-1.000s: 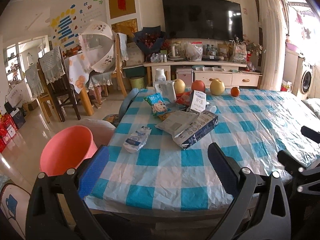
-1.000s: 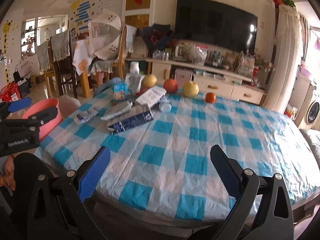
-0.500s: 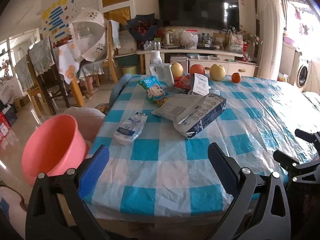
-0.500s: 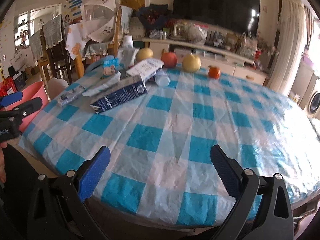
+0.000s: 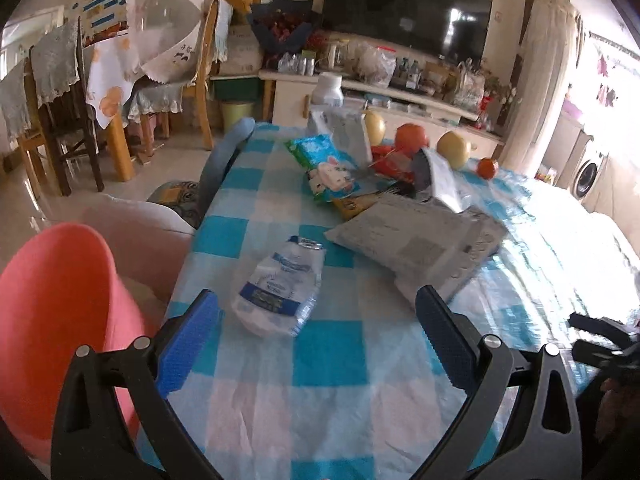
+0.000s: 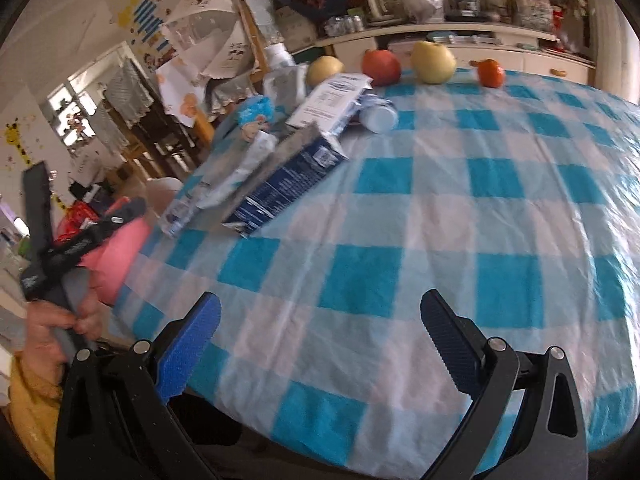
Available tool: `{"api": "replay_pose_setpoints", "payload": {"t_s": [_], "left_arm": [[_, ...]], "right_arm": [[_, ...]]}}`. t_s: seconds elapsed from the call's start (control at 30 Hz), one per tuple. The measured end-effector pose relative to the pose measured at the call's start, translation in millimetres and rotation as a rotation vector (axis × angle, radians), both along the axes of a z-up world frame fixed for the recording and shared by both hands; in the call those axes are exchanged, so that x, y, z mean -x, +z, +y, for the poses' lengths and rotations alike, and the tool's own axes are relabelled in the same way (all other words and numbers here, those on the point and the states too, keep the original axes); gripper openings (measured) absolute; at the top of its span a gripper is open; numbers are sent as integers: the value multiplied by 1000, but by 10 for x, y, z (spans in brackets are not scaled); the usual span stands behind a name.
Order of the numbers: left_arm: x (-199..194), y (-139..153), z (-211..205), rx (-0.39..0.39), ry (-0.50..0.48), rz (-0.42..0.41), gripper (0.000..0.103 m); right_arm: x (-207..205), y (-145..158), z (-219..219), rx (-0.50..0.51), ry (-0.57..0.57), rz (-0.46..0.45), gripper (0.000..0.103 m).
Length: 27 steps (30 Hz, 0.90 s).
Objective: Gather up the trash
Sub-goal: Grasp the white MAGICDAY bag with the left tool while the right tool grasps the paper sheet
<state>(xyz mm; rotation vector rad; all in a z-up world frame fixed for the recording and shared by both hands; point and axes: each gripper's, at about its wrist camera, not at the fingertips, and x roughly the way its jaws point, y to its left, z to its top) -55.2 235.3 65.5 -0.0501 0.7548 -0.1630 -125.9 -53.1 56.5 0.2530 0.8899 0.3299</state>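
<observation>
A crushed clear plastic bottle with a blue label (image 5: 280, 286) lies on the blue checked tablecloth (image 5: 332, 356), just ahead of my open, empty left gripper (image 5: 316, 344). Behind it lie a flattened grey-and-blue carton (image 5: 416, 240), a snack bag with a rabbit (image 5: 324, 166) and more wrappers. A pink bucket (image 5: 56, 320) stands off the table's left edge. My right gripper (image 6: 320, 344) is open and empty over the near tablecloth (image 6: 400, 272); the carton (image 6: 288, 180) and bottle (image 6: 182, 210) lie to its far left.
Several fruits (image 6: 434, 62) line the table's far edge. A white jar (image 5: 328, 90) stands behind the trash. A blue chair (image 5: 220, 164) and a white seat (image 5: 140, 232) are at the table's left. The TV cabinet (image 5: 400, 104) is beyond.
Both grippers have moved forward and tilted down over the table. The left one has closed in on the crushed bottle; the right one has swung left toward the trash pile.
</observation>
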Motion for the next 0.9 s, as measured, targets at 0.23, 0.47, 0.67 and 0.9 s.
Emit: {"api": "replay_pose_setpoints", "payload": {"t_s": [0.23,0.47,0.67,0.9], "left_arm": [[-373,-238,47,-22,17,71,96],[-569,-496,128,-27,35,165,78],[-607,-544,75,-56,21,160,77],[-651,-536,94,-20,21,156,77]], "right_arm": [[-318,224,323,17,84,-51,99],[-847,329,822,107,181,-65,99],[-1333,302,1234,213,234,-50,99],[-1751,13,1607,365,339,42,99]]}}
